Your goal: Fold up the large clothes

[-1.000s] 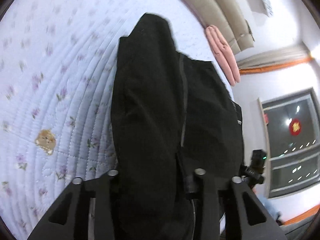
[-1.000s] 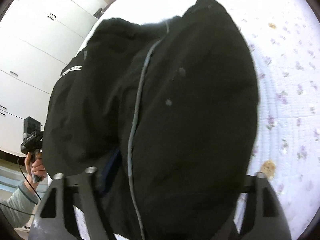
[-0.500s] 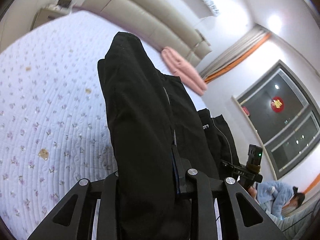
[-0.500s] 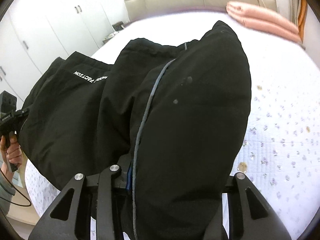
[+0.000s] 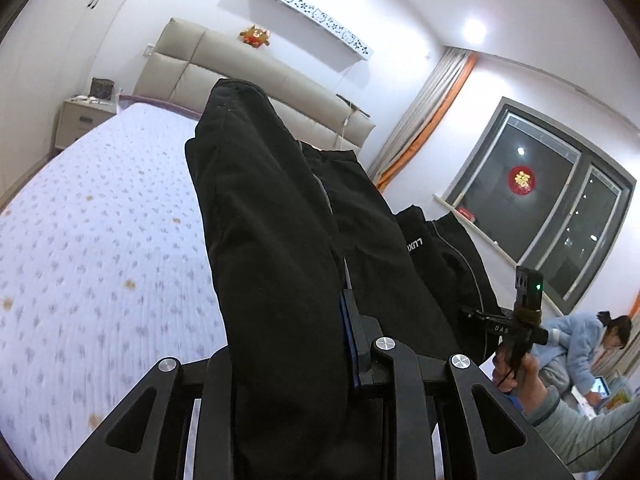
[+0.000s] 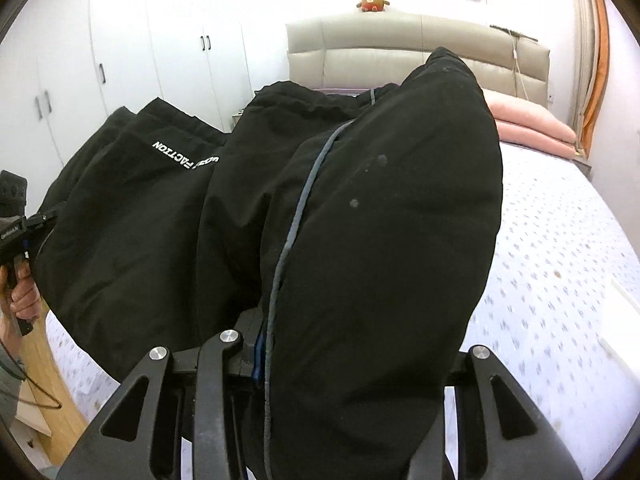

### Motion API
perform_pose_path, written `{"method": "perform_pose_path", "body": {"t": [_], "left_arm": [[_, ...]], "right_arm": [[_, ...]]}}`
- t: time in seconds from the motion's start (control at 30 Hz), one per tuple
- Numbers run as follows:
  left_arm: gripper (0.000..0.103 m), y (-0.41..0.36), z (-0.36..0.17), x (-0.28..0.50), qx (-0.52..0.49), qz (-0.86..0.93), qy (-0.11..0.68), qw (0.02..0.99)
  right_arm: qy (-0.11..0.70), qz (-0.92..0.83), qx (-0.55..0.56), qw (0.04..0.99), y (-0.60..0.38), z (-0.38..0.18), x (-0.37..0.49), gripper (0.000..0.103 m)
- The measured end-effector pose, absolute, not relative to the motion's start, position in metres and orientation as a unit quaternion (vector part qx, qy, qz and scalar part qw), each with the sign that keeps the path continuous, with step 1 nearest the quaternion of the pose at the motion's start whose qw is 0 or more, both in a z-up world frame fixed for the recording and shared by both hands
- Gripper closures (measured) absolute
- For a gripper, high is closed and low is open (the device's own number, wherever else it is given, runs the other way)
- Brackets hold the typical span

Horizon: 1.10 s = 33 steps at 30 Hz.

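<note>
The left gripper (image 5: 296, 364) has its jaws clamped on a thick fold of the black trousers (image 5: 276, 248); the smooth, matte cloth bulges forward from between them in a rounded hump, raised above the bed (image 5: 100, 240); the right gripper (image 6: 340, 356) likewise pinches the trousers (image 6: 384, 240), a grey piped seam (image 6: 296, 216) running out from its jaws; white lettering (image 6: 186, 158) shows left of them; below lies quilted, flower-printed bedding.

Left gripper (image 5: 292, 360): black angular fingers with triangular cut-outs, silver round screws, blue pad. Right gripper (image 6: 352, 356): identical. Hand (image 5: 516, 372): bare skin, grey sleeve (image 5: 580, 432).
</note>
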<state>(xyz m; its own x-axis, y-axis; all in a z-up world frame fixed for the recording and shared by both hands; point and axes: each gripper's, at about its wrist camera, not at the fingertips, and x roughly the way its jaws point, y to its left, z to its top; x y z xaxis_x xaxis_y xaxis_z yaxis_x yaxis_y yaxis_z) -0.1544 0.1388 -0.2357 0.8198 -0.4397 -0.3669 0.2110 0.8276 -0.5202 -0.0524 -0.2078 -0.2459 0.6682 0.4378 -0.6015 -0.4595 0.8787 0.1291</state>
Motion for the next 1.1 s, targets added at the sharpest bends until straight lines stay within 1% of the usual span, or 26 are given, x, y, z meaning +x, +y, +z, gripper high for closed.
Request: {"method": "perform_pose_path", "body": {"t": [0.17,0.3,0.4,0.47,0.6,0.77,0.83,0.9,1.0,1.1], "left_arm": [[0.077,0.129,-0.221,-0.203,-0.215,-0.176,0.255,0.926],[0.077,0.128,-0.228,-0.226,-0.221,-0.177,0.256,0.924],[0.077,0.124,-0.241,-0.235,-0.226,-0.172,0.269,0.92],[0.077,0.124,-0.248,-0.237,-0.228,-0.168,0.278,0.918],[0.076,0.131,-0.291,-0.222,-0.24,-0.146,0.315,0.907],[0.076,0.15,-0.371,-0.193,-0.258,-0.091,0.379,0.884],[0.072,0.173,-0.401,-0.191,-0.316,-0.094,0.388,0.861],[0.059,0.188,-0.425,-0.191,-0.36,-0.095,0.398,0.838],[0.054,0.196,-0.434,-0.192,-0.373,-0.096,0.388,0.837],[0.054,0.2,-0.432,-0.191,-0.372,-0.093,0.395,0.835]], "right_arm": [[0.342,0.237,-0.015,0.909,-0.209,-0.232,-0.105,0.059],[0.343,0.232,-0.017,0.91,-0.216,-0.225,-0.131,0.059],[0.351,0.228,-0.013,0.908,-0.224,-0.227,-0.129,0.059],[0.363,0.227,-0.013,0.903,-0.227,-0.239,-0.12,0.059],[0.395,0.224,-0.008,0.891,-0.216,-0.271,-0.092,0.059],[0.447,0.214,-0.008,0.868,-0.201,-0.334,-0.044,0.058],[0.462,0.196,-0.005,0.865,-0.194,-0.352,-0.016,0.057],[0.475,0.207,0.055,0.853,-0.215,-0.368,0.001,0.053],[0.48,0.221,0.075,0.846,-0.225,-0.377,0.014,0.048],[0.483,0.224,0.083,0.842,-0.228,-0.378,0.017,0.046]]}}
